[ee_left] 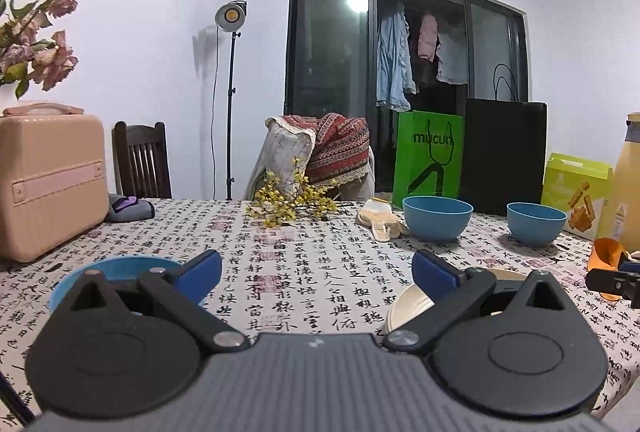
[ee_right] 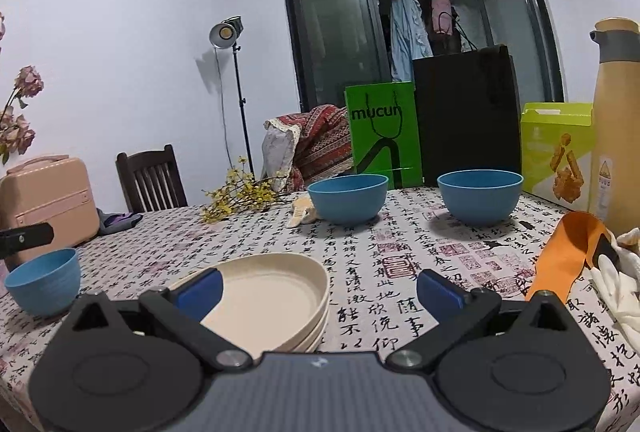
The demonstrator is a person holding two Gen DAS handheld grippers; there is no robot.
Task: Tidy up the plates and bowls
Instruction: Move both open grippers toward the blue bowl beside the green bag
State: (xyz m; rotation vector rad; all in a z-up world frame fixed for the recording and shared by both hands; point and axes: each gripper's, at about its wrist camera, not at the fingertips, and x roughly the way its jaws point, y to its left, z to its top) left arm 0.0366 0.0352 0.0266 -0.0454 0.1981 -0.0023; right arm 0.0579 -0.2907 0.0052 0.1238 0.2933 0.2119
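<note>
Cream plates [ee_right: 276,296] stacked flat, blue bowls [ee_right: 348,198] upright

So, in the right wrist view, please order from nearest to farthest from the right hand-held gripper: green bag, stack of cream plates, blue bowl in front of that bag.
From the right hand-held gripper:
1. Stack of cream plates, just ahead, left.
2. Blue bowl, mid-table.
3. Green bag, far edge.
</note>
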